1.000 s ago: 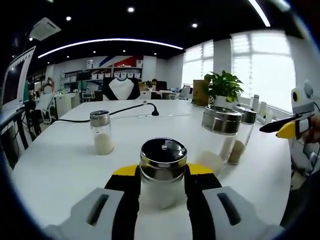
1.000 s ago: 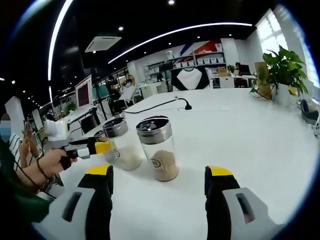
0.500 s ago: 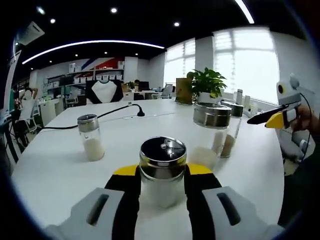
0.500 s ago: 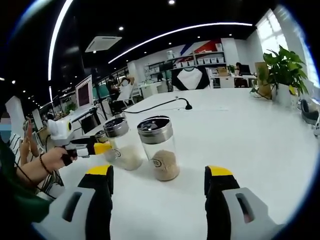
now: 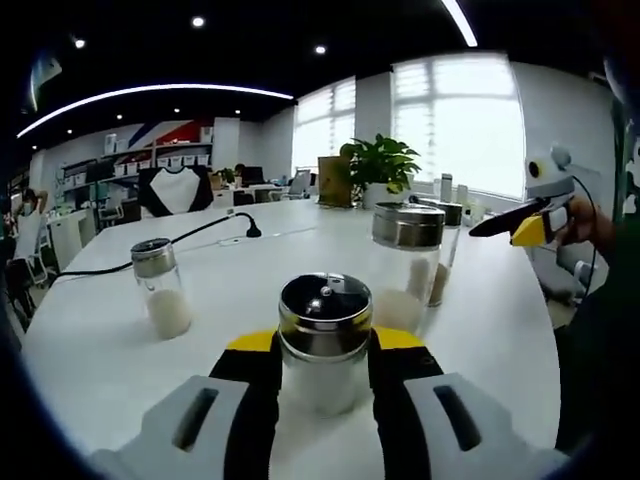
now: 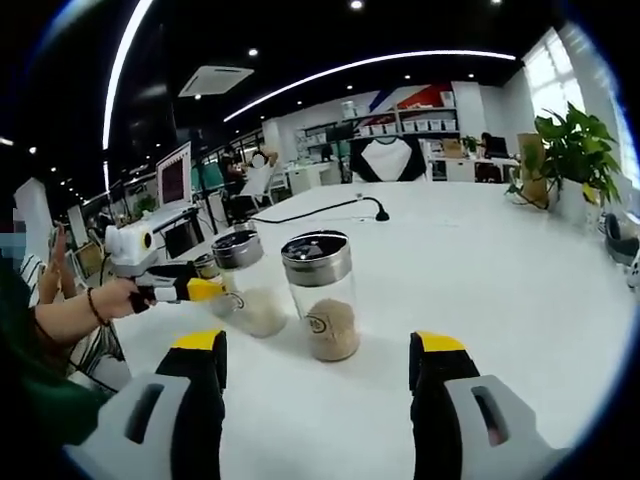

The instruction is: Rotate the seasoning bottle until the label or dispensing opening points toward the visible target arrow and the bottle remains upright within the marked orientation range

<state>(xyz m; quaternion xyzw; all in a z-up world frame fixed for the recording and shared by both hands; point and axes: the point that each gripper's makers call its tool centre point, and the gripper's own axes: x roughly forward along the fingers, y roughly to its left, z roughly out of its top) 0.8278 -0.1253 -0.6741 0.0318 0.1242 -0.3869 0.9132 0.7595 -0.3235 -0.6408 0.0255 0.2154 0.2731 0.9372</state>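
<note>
The left gripper is clamped on the seasoning bottle, jaws pressed to both sides of the glass; the bottle stands upright on the white surface, its steel lid facing the camera. The right gripper hangs with its jaws spread wide, grasping nothing; ahead of it stand a brown-filled jar and a white-filled jar, close together; a small shaker sits well apart.

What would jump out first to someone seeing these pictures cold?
The seasoning bottle with a shiny steel lid, clamped upright between the left gripper's black jaws, low in the left gripper view. Next, in the right gripper view, the brown-filled jar standing on the white table ahead of the open right gripper.
</note>
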